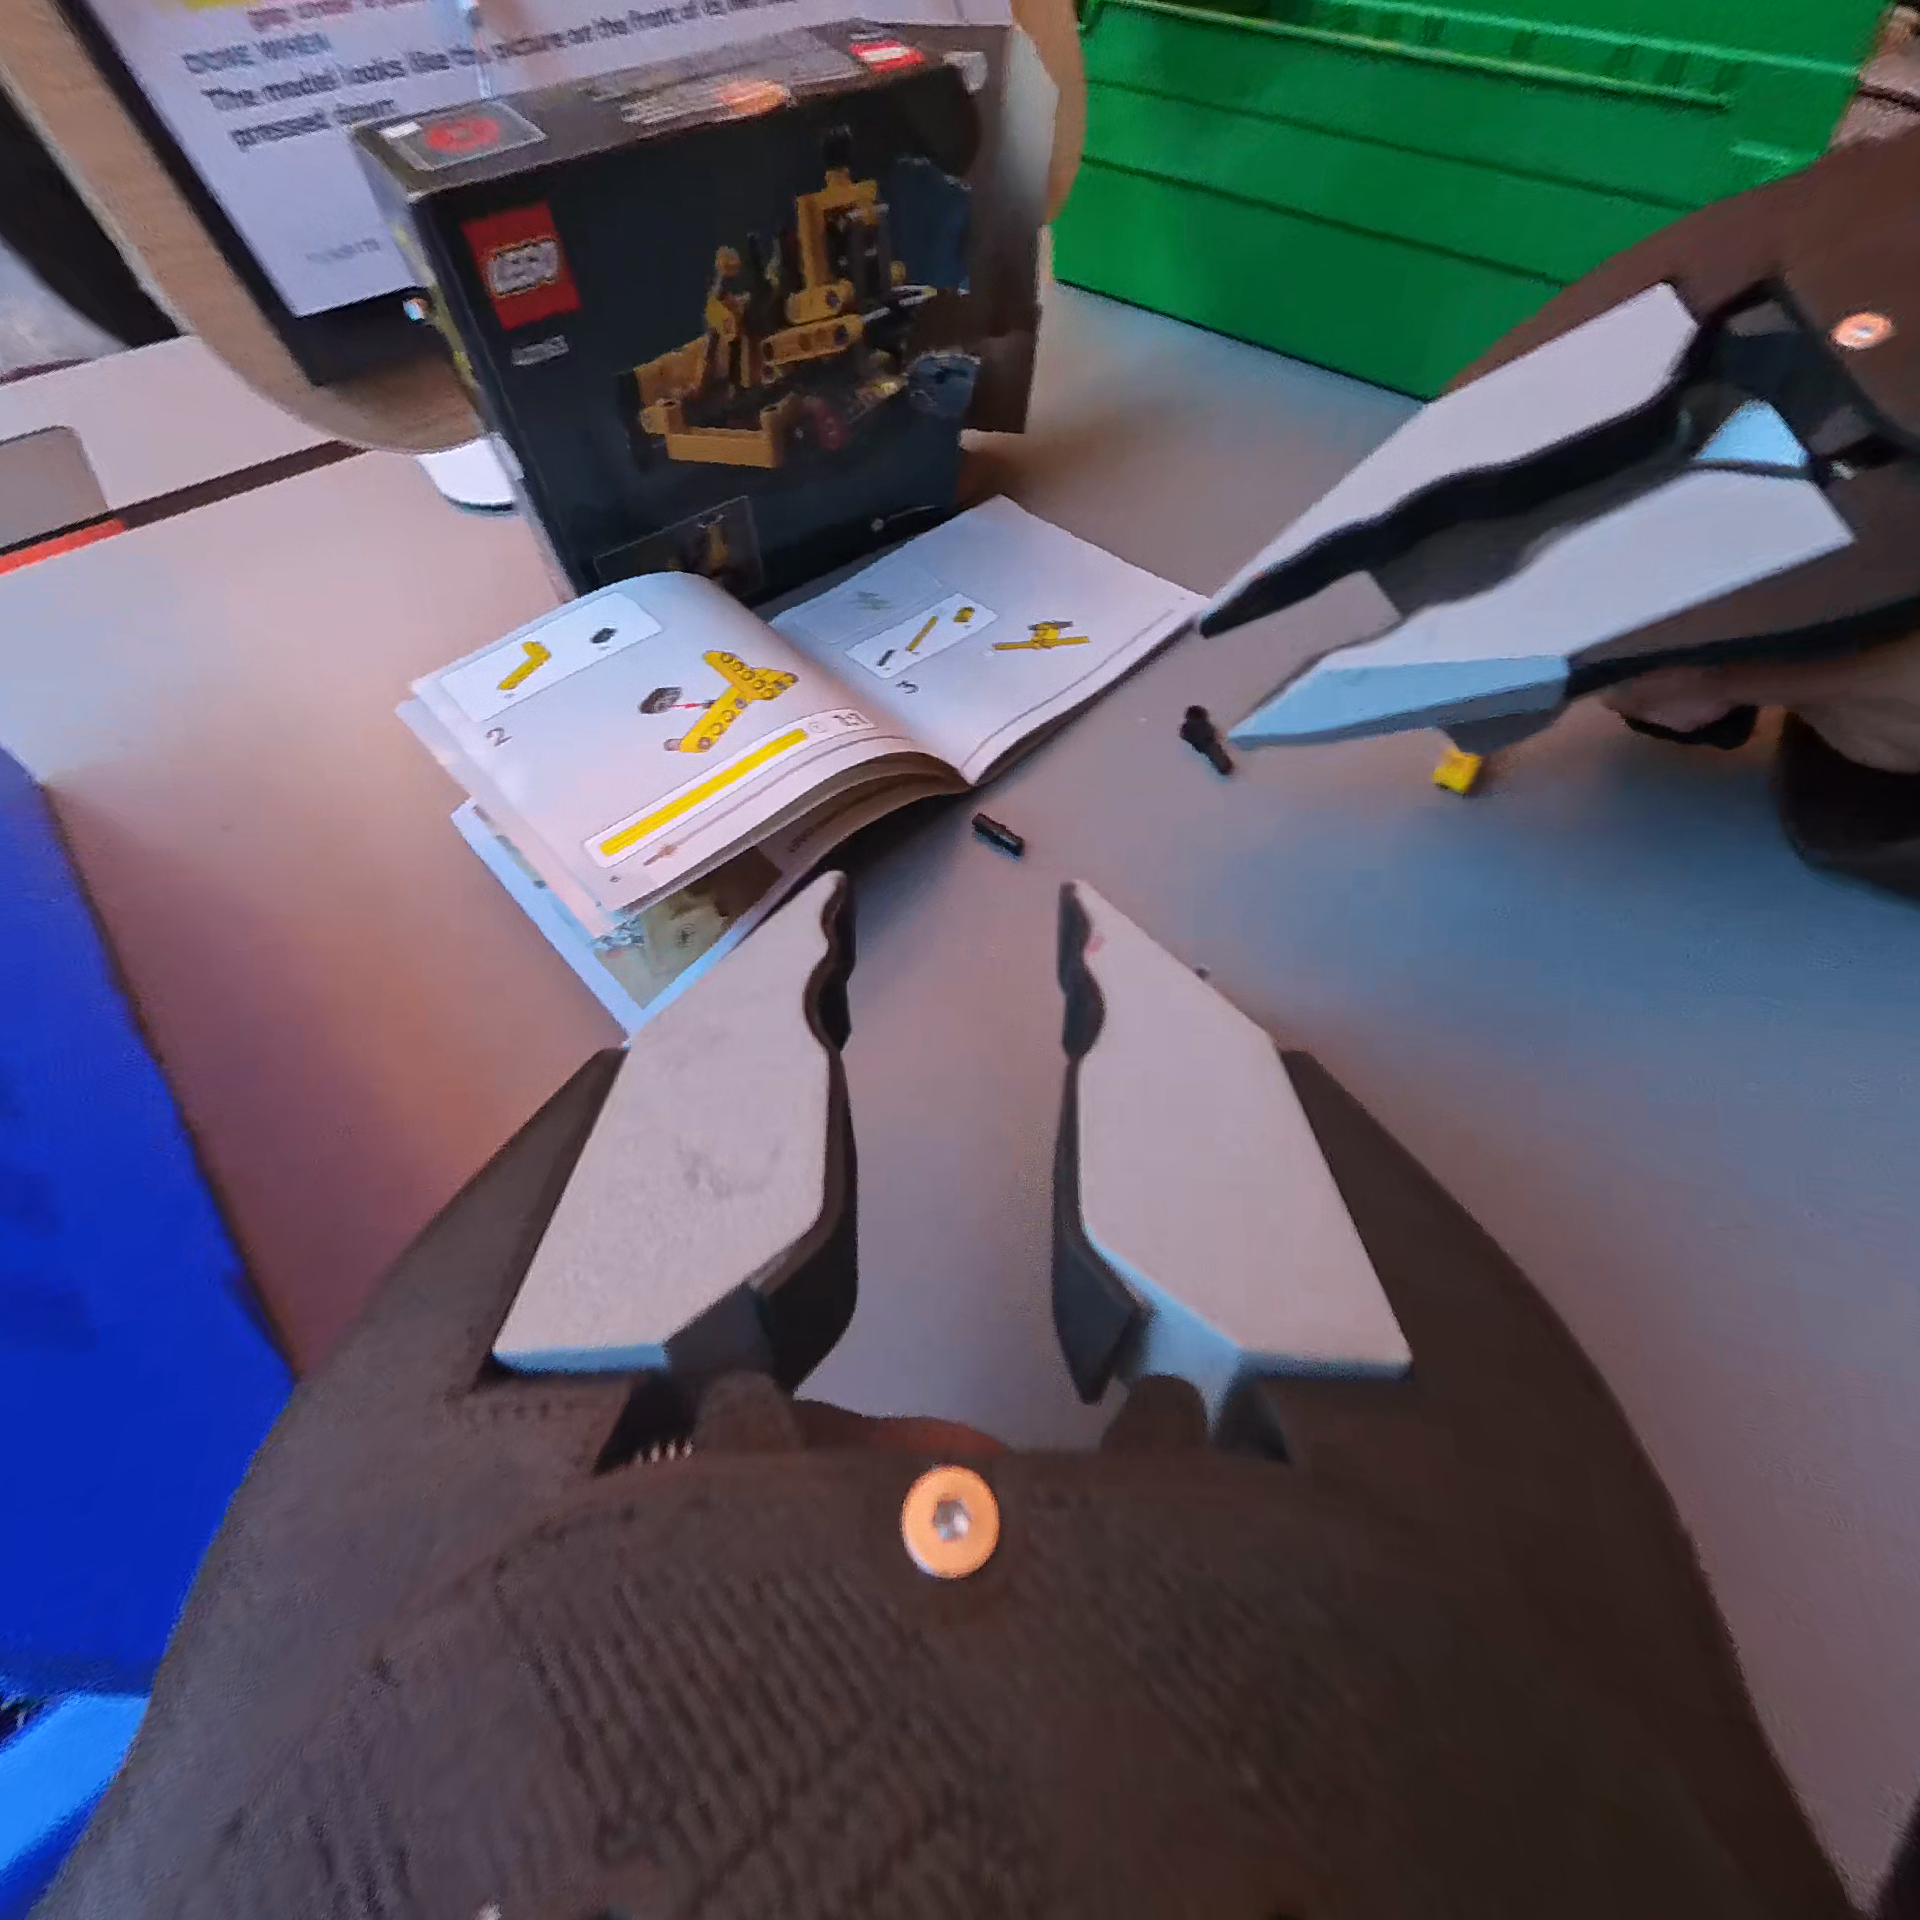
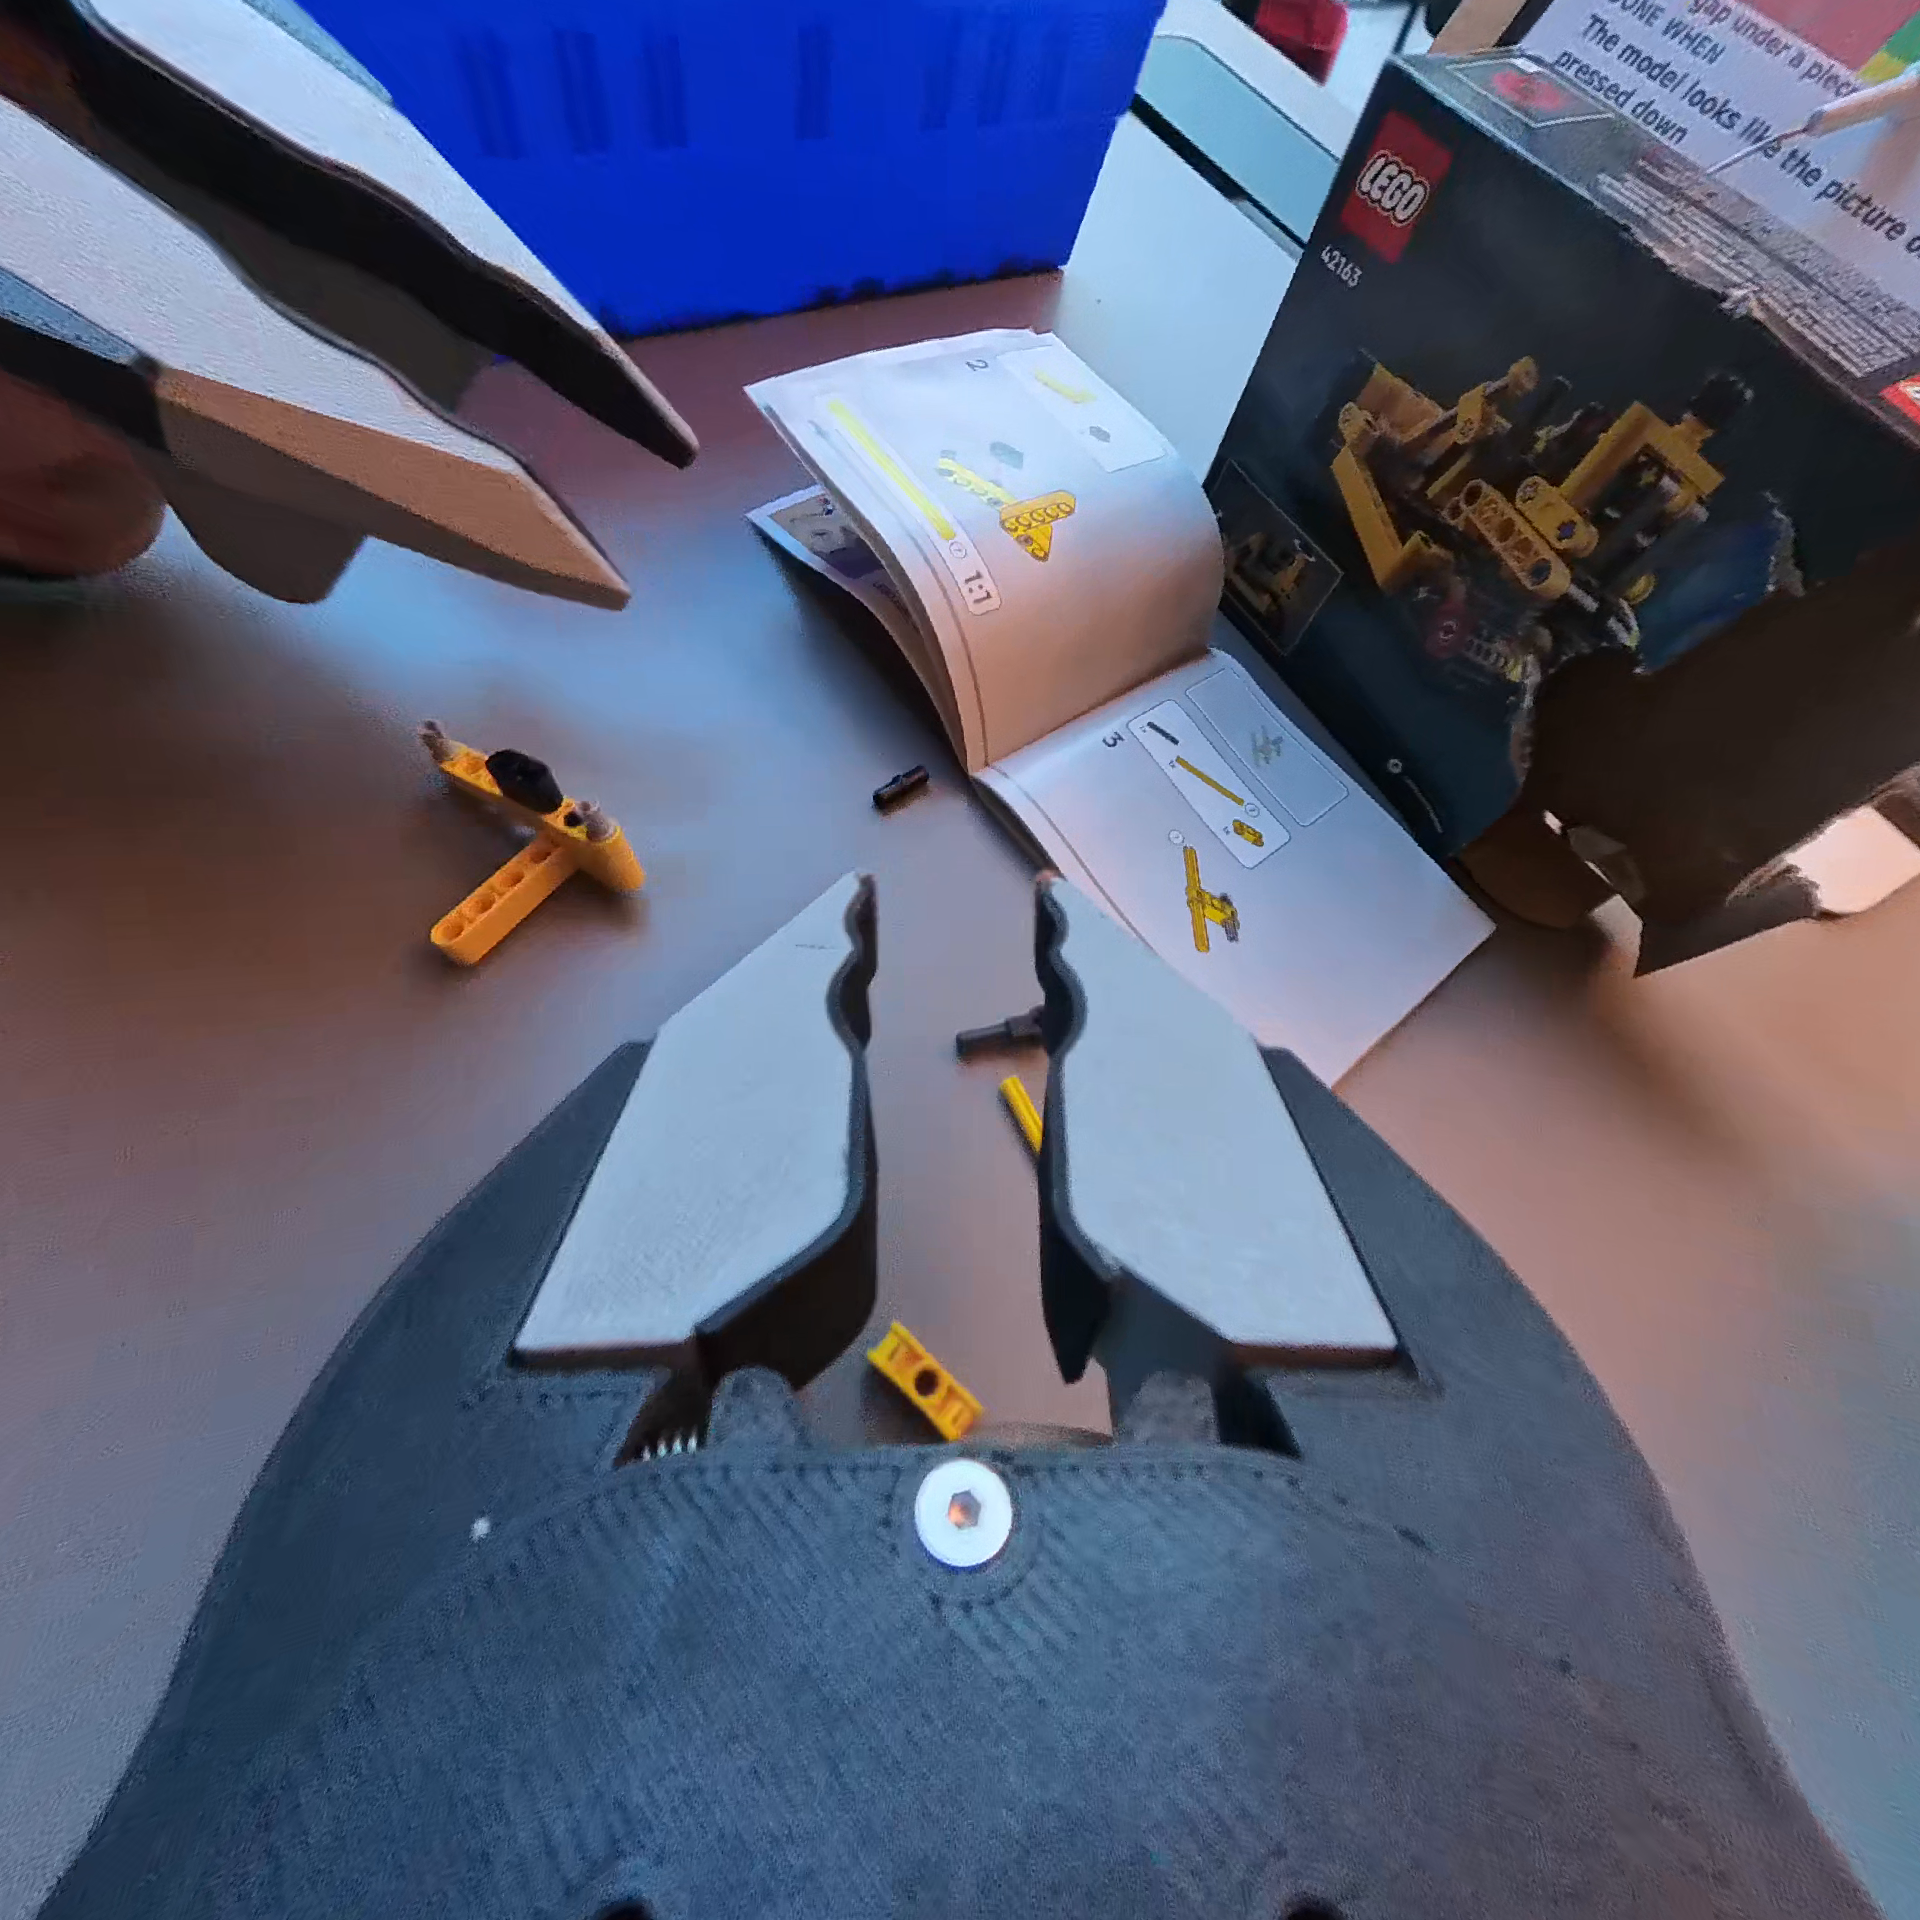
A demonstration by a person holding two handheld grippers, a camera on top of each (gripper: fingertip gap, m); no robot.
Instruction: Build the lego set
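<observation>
My left gripper [image 1: 951, 894] is open and empty above the grey table, just short of a small black pin [image 1: 997, 834]. My right gripper [image 2: 951, 888] is open and empty; it also shows at the right of the left wrist view [image 1: 1216, 681]. Under it lie a black axle pin [image 2: 995, 1034], a yellow axle [image 2: 1020, 1112] and a small yellow connector [image 2: 925, 1382]. A partly built yellow beam assembly [image 2: 525, 831] lies to its left. Another black pin [image 2: 900, 787] lies ahead. The open instruction booklet [image 1: 790, 707] lies before the set's box [image 1: 717, 332].
A blue bin [image 2: 727, 156] stands at the left side of the table and a green bin [image 1: 1455, 166] at the back right. A white instruction sheet [image 1: 312, 125] stands behind the box. A black pin [image 1: 1205, 738] and a yellow piece [image 1: 1457, 771] lie by the right gripper. Measured from the fingertips, the black axle pin [image 2: 995, 1034] is 5 cm or so from the right gripper and 12 cm from the left. My left wrist view [image 1: 1208, 747] looks at it from another angle.
</observation>
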